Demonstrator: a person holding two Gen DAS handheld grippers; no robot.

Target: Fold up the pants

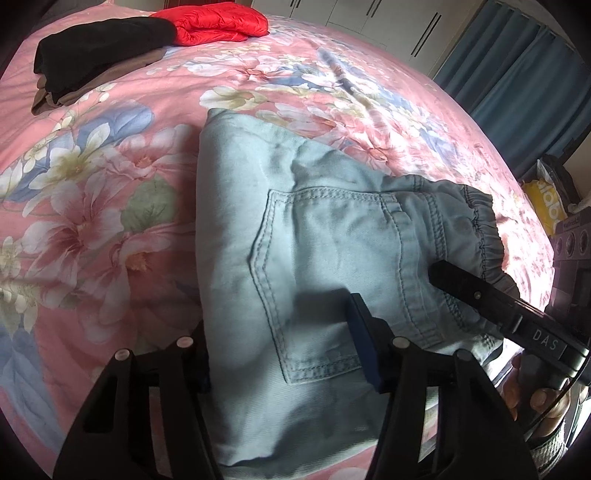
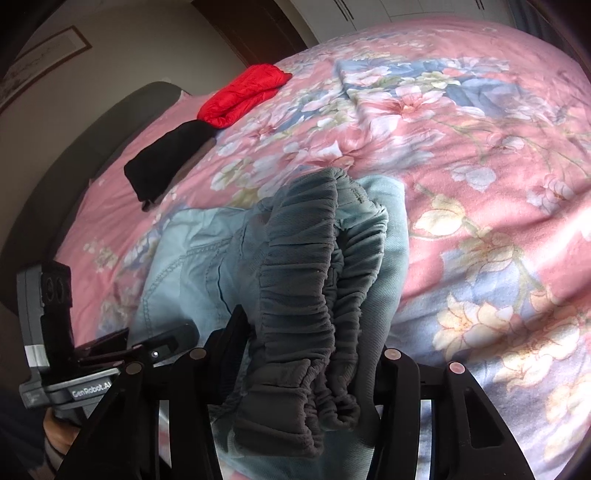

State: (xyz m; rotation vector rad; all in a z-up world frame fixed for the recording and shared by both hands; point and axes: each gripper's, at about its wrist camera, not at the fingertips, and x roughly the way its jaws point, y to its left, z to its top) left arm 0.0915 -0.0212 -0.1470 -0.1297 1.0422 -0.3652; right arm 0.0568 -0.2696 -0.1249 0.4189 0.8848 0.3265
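Observation:
Light blue denim pants [image 1: 303, 236] lie folded on the pink floral bedspread [image 1: 110, 155], back pocket up, with a grey elastic waistband [image 1: 484, 229] at the right. My left gripper [image 1: 284, 354] has its jaws on either side of the near fold of the pants and grips it. My right gripper [image 2: 295, 354] is shut on the bunched waistband [image 2: 299, 280], with the pants [image 2: 192, 254] trailing off to the left. The right gripper's finger [image 1: 465, 284] also shows in the left wrist view, at the waistband. The left gripper's body [image 2: 55, 332] shows at the left of the right wrist view.
A folded black garment [image 1: 103, 48] over a brown one and a folded red puffy garment [image 1: 218, 22] lie at the far end of the bed. Blue curtains [image 1: 517, 92] and white wardrobe doors stand beyond the bed. A yellow bag [image 1: 546, 199] sits by the right edge.

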